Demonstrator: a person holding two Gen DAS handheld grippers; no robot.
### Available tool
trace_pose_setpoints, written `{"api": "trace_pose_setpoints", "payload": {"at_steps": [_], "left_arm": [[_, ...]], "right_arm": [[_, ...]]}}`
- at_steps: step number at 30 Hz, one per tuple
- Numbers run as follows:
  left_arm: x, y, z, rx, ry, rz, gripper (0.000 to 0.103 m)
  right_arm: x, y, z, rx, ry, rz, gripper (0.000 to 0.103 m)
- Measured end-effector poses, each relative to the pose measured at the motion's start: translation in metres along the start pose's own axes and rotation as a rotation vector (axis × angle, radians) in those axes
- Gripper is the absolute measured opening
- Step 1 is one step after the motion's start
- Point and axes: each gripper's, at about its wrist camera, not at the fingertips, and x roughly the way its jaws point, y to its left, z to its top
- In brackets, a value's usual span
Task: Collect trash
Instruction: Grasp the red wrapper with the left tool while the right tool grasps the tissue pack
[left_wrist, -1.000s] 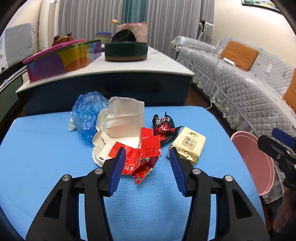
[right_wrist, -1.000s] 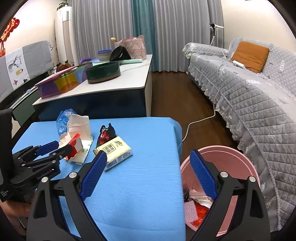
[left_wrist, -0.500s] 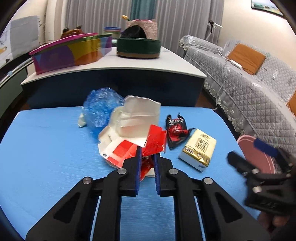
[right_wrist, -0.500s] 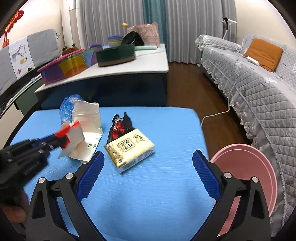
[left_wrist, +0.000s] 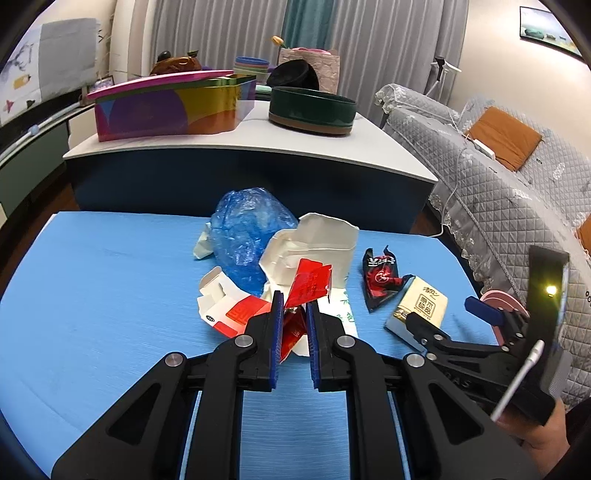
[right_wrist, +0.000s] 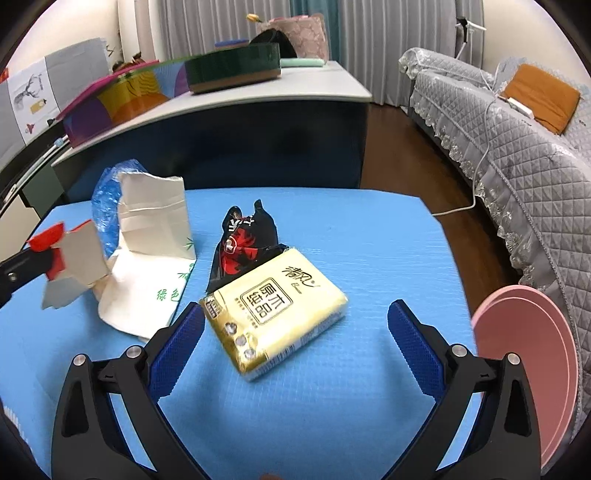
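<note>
Our left gripper (left_wrist: 293, 314) is clamped on a crumpled red wrapper (left_wrist: 308, 284); our right gripper (right_wrist: 295, 328) is opening, its jaws wide around a glossy yellow tissue pack (right_wrist: 275, 312) without touching it. Both sit on a ribbed blue table (right_wrist: 351, 240) beside a torn white carton (right_wrist: 155, 218), black wrapper (right_wrist: 240, 243) and blue bag (left_wrist: 247, 229). A pink bin (right_wrist: 524, 354) stands by a quilted grey sofa (right_wrist: 517, 147)

Each camera sits on a gripper, close above the blue bench (left_wrist: 92, 295), looking forward and down along its jaws. The left view faces the trash pile. Both see the yellow tissue pack (right_wrist: 277, 310) and the sofa (left_wrist: 517, 206).
</note>
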Motion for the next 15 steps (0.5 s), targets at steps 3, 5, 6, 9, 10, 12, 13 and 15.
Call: {"api": "trace_pose_setpoints", "payload": {"at_steps": [3,5,6,9,10,12,13,15], "left_arm": [[0.002,0.003,0.001,-0.015,0.010,-0.002,0.012],[0.003,0.003,0.002,-0.016,0.015,-0.004,0.012],[0.005,0.002,0.002,-0.014,0.018,-0.004,0.012],[0.007,0.002,0.001,-0.009,0.021,-0.006,0.012],[0.008,0.001,0.001,-0.009,0.024,-0.007,0.012],[0.009,0.001,0.001,-0.008,0.027,-0.007,0.012],[0.010,0.001,0.001,-0.008,0.029,-0.007,0.012],[0.010,0.001,0.001,-0.007,0.029,-0.006,0.012]], "right_arm": [[0.008,0.002,0.002,-0.011,0.025,0.006,0.098],[0.012,0.002,0.004,-0.011,0.035,0.003,0.098],[0.014,0.003,0.004,-0.013,0.047,0.003,0.098],[0.019,0.005,0.005,-0.023,0.069,0.006,0.098],[0.019,0.005,0.005,-0.020,0.071,0.006,0.098],[0.020,0.003,0.005,-0.014,0.074,0.015,0.095],[0.020,0.003,0.005,-0.013,0.074,0.019,0.093],[0.020,0.003,0.005,-0.014,0.075,0.015,0.082]]}}
